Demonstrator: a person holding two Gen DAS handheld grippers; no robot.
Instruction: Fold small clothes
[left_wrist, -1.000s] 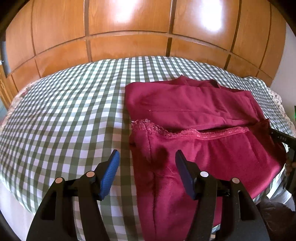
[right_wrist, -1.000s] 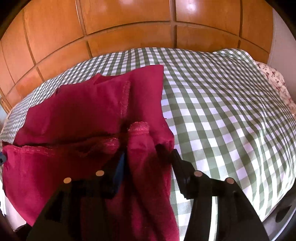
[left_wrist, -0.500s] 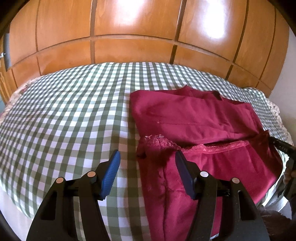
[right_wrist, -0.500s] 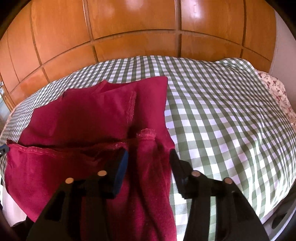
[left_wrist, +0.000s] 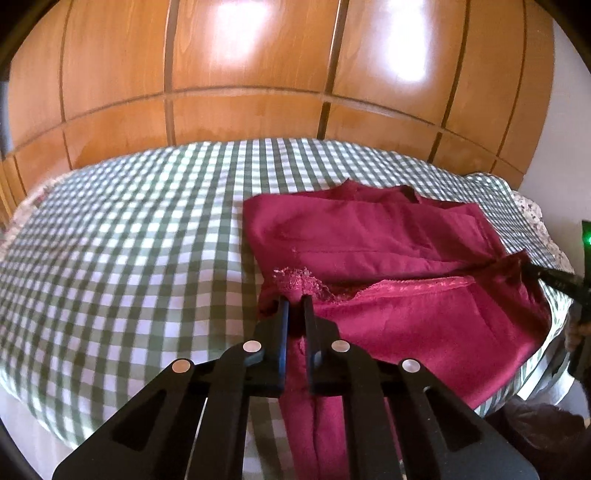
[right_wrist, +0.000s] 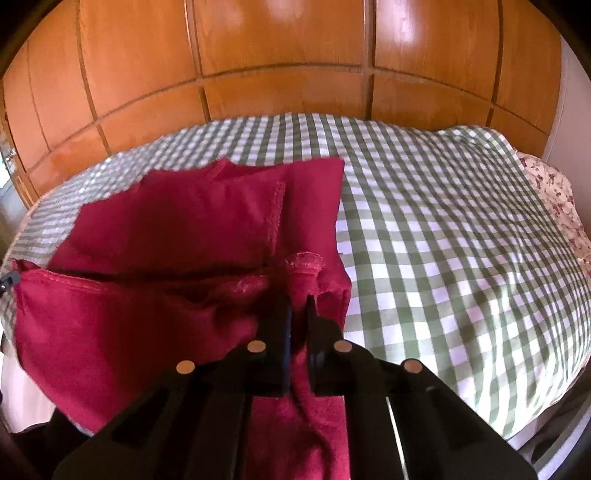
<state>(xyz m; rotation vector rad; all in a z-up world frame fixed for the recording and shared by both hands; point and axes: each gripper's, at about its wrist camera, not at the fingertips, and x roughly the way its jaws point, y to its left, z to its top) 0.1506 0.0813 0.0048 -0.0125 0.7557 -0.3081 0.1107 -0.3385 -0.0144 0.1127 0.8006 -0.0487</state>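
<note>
A dark red garment with a lace-trimmed hem lies partly folded on a green-and-white checked bed; it also shows in the right wrist view. My left gripper is shut on the garment's near left hem corner, lace bunched above the fingertips. My right gripper is shut on the near right hem corner. The near edge is lifted a little between them. The right gripper's tip shows at the right edge of the left wrist view.
The checked bedcover stretches left of the garment and right of it. A wooden panelled wall stands behind the bed. A floral cloth lies at the bed's far right edge.
Both grippers were open over the garment's near hem corners; now both have closed on them, and the hem has bunched and risen slightly.
</note>
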